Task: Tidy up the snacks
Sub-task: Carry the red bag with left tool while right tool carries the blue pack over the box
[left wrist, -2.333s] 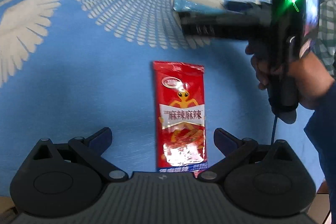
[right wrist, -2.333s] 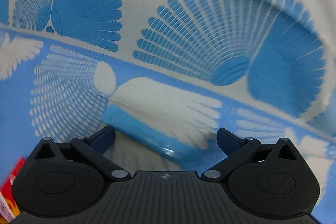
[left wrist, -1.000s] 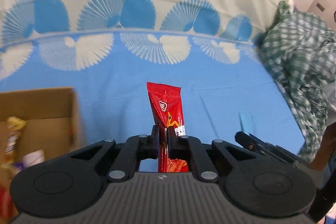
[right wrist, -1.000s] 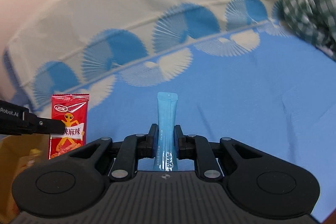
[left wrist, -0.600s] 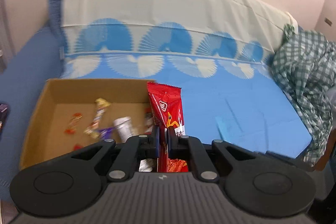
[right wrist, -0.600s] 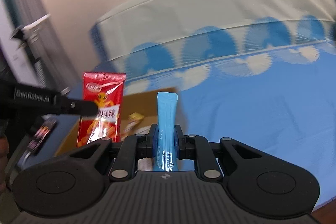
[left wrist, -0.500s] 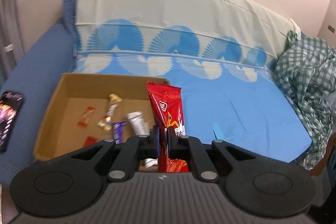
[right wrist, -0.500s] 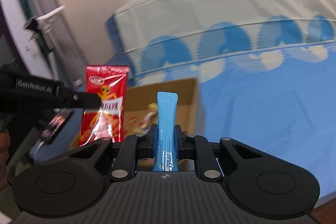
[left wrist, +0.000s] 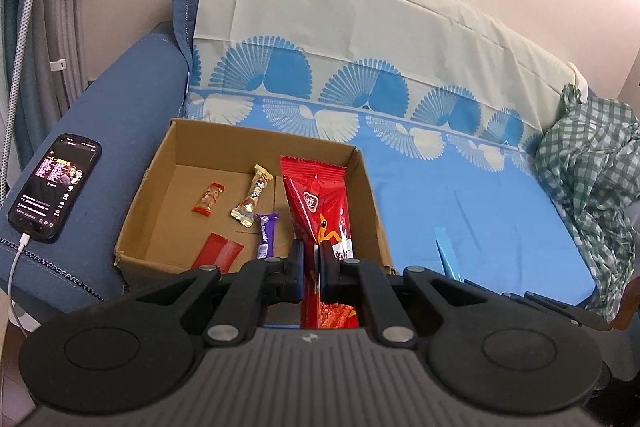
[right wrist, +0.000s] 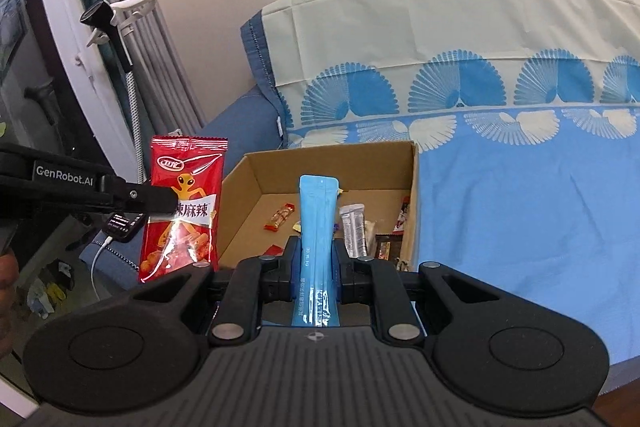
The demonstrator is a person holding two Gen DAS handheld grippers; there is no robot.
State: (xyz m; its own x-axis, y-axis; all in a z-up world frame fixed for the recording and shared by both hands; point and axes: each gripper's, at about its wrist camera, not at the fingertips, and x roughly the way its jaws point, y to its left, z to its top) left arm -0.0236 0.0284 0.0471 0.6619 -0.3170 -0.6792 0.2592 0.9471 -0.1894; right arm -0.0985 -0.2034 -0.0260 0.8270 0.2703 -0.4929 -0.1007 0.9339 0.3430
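Snacks both light, limp film: red pack [left wrist: 320, 211] pinched low in left gripper [left wrist: 310, 267], blue stick [right wrist: 316, 227] likewise in right gripper [right wrist: 316, 275], above box [left wrist: 256, 147]; likely to flop.

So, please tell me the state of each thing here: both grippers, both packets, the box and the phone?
Left gripper: shut on red packet.
Right gripper: shut on blue packet.
Red packet: held upright, off the sofa.
Blue packet: held upright.
Box: open, several snacks inside.
Phone: screen on, cable plugged in.
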